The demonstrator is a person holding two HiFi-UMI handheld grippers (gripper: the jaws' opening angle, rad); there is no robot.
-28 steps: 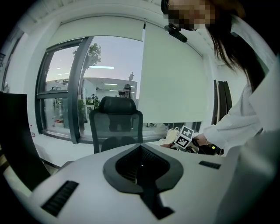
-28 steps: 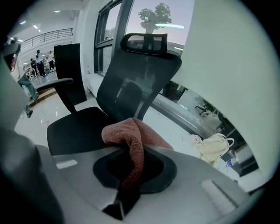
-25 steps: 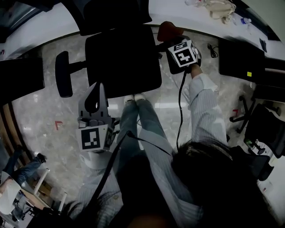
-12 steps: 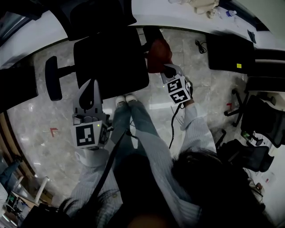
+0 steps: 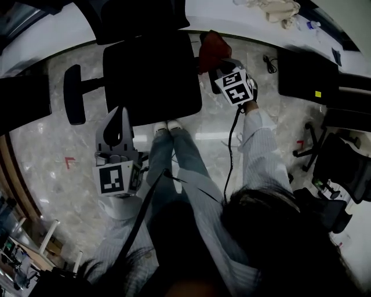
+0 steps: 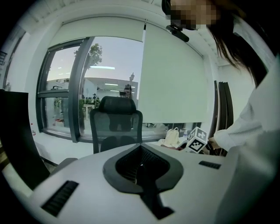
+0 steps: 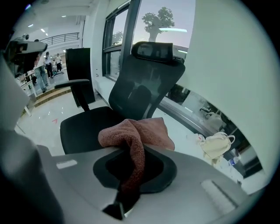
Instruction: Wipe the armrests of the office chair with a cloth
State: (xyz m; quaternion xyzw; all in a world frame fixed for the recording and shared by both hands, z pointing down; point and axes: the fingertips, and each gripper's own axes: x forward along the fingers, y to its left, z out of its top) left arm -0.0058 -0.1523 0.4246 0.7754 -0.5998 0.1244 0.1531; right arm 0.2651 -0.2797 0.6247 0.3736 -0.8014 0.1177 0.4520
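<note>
The black office chair point(image 5: 153, 75) stands in front of me, its left armrest point(image 5: 73, 94) bare at the seat's left. A reddish-brown cloth point(image 5: 211, 49) lies over the spot beside the seat's right edge and hides what is under it. My right gripper point(image 5: 220, 64) is shut on that cloth; in the right gripper view the cloth point(image 7: 135, 135) hangs out of the shut jaws before the chair's backrest point(image 7: 148, 78). My left gripper point(image 5: 119, 125) hovers just short of the seat's front edge, shut on nothing, and its own view faces a chair point(image 6: 116, 124).
A long white desk point(image 5: 243, 23) runs behind the chair, with a beige bag point(image 5: 281, 11) on it. More black chairs point(image 5: 304, 72) stand at the right and at the left edge point(image 5: 26, 104). A cable point(image 5: 232, 151) hangs from the right gripper. My legs point(image 5: 179, 156) are below.
The right gripper drew the cloth back toward me alongside the seat's right edge, then pushed it forward again. The left gripper stayed where it was.
</note>
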